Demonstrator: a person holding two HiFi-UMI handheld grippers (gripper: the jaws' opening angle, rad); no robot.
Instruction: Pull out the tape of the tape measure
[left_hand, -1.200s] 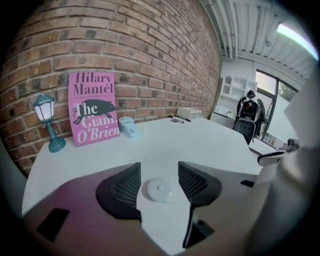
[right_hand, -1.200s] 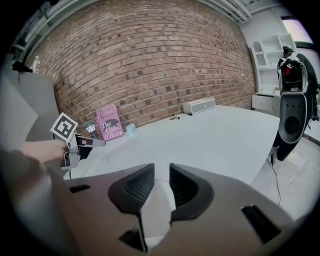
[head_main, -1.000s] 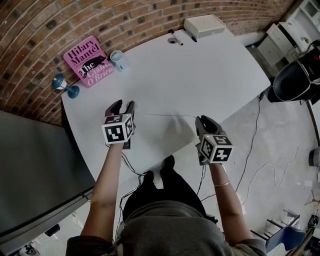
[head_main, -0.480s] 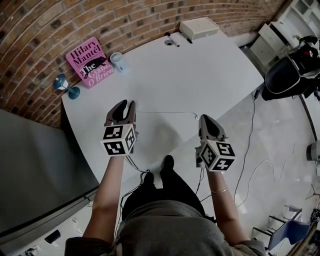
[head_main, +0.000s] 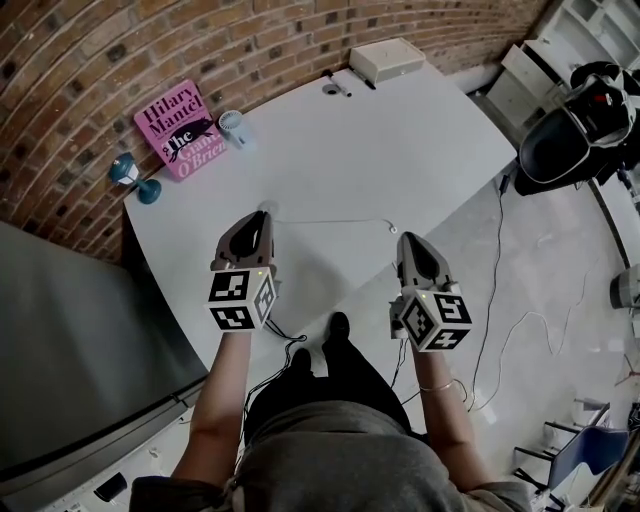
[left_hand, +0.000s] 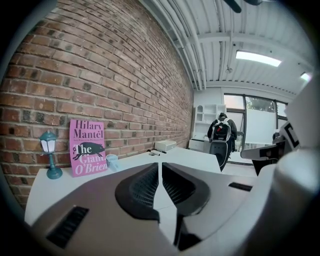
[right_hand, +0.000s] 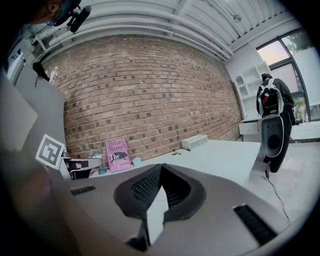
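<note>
- Left gripper (head_main: 257, 218): fingers were standing wide apart a sec ago. They are now closing the last bit and sitting all but together, w/ only a hairline slit showing. Nothing is between them; bare desk (head_main: 400, 140) is showing through the slit.
- Right gripper (head_main: 409, 239): same change. Fingers are closing, tips now meeting, nothing clamped.
- Tape (head_main: 330, 221): lying drawn out on the desk as a thin pale line, running btwn the two grippers, w/ each end just beside a set of fingertips. Length is looking much as a sec ago. Its case is too small to pick out.
- Judgement: the pull-out is looking done. The tape is staying extended w/o being held, so the grippers are prob. standing down, not gripping. For more length, the fingers need re-opening first.
</note>
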